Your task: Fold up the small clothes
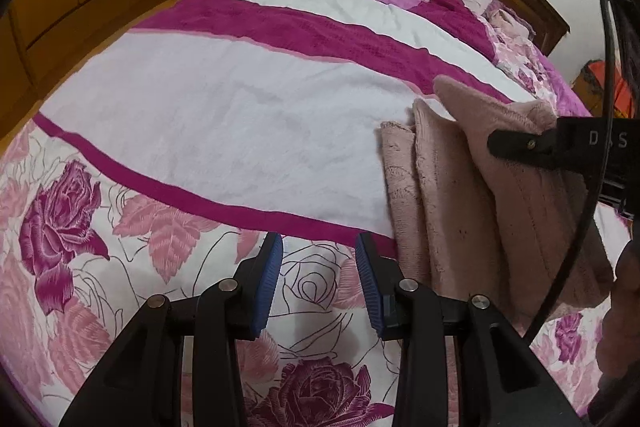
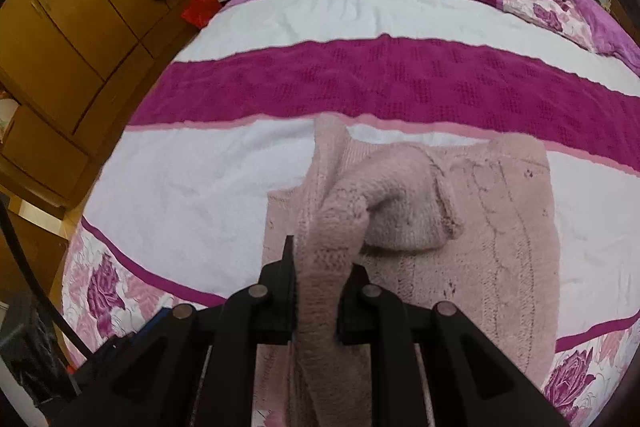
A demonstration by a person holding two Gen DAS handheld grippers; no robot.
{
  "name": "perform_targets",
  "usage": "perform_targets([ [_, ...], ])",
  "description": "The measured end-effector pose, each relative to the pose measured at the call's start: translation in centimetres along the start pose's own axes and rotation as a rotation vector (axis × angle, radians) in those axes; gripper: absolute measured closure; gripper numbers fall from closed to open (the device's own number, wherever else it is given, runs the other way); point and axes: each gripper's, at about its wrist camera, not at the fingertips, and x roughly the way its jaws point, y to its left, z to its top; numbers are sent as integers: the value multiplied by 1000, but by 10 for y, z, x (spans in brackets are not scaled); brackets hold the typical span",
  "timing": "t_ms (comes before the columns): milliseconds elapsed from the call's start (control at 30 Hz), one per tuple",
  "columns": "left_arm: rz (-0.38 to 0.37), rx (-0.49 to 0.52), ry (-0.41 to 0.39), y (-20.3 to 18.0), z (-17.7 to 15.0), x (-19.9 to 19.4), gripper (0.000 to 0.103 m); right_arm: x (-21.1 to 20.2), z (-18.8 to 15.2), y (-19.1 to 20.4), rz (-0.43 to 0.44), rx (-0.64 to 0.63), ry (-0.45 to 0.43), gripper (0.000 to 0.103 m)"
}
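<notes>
Right wrist view showed the right gripper (image 2: 322,267) pinching a fold of the pink knitted top (image 2: 500,227), which lay on the bed cover (image 2: 180,187). That soft fold could slip out and flop back crooked. The left gripper (image 1: 319,267) hung spread wide, holding nothing. White letters "DAS" (image 1: 608,139) showed on the other tool.

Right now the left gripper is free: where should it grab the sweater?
Probably the near-left hem corner of the sweater, coming in low from its left edge. The left gripper hangs open beside that edge, the knit lies flat there, and the right gripper already pinches the lifted fold.
</notes>
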Motion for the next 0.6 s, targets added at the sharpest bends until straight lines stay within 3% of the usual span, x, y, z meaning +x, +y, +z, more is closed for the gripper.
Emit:
perform_targets([
  [200, 12, 1, -4, 2, -1, -1, 90, 24, 3, 22, -50, -25, 63, 87],
  [267, 8, 1, 2, 4, -1, -1, 90, 26, 5, 19, 12, 26, 60, 81],
  [333, 6, 6, 4, 4, -2, -1, 90, 16, 6, 13, 151, 97, 13, 81],
  [433, -4, 10, 0, 3, -1, -4, 90, -7, 9, 7, 181, 87, -38, 81],
  [500, -33, 2, 1, 3, -1, -7, 90, -23, 8, -1, 182, 59, -59, 81],
  [600, -135, -26, 17, 2, -1, -9, 90, -51, -13, -26, 164, -7, -98, 79],
])
